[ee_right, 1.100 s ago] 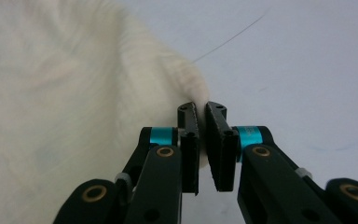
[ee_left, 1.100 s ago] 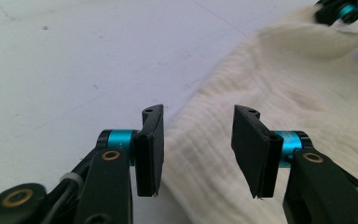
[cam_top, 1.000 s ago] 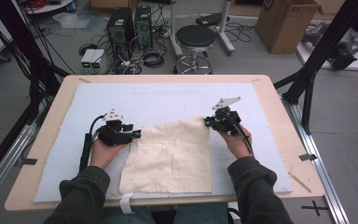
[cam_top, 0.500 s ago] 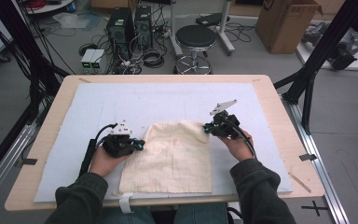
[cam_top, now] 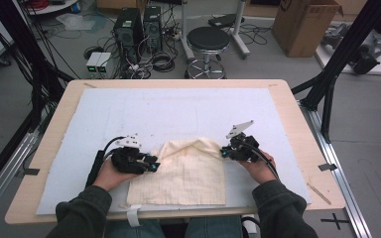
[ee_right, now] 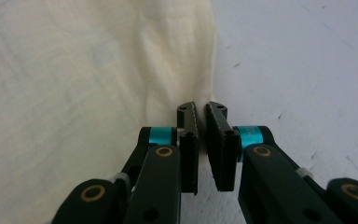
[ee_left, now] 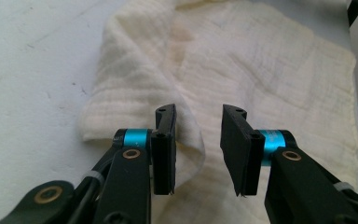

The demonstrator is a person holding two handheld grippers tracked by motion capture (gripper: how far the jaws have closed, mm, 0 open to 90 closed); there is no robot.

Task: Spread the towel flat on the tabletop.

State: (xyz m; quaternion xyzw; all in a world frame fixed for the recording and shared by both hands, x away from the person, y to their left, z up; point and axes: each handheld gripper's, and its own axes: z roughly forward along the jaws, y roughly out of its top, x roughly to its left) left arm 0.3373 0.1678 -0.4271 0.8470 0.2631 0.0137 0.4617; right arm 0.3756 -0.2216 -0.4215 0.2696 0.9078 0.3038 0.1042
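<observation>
Cream muslin cloth (cam_top: 183,171) on white mat (cam_top: 178,114), counter's near edge. Left tool (ee_left: 198,140) just reopened, jaws apart, fold between, unpinched. Right tool (ee_right: 200,140) pinches cloth's right edge. Soft, limp, light; grip corners.

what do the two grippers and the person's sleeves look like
Both the left gripper and the right gripper are black, with flat rectangular jaws, a turquoise ring behind each jaw and brass-coloured rivets on the linkages. A grey three-cornered plate tops each one, and a black cable trails back. The sleeves are dark green.
</observation>
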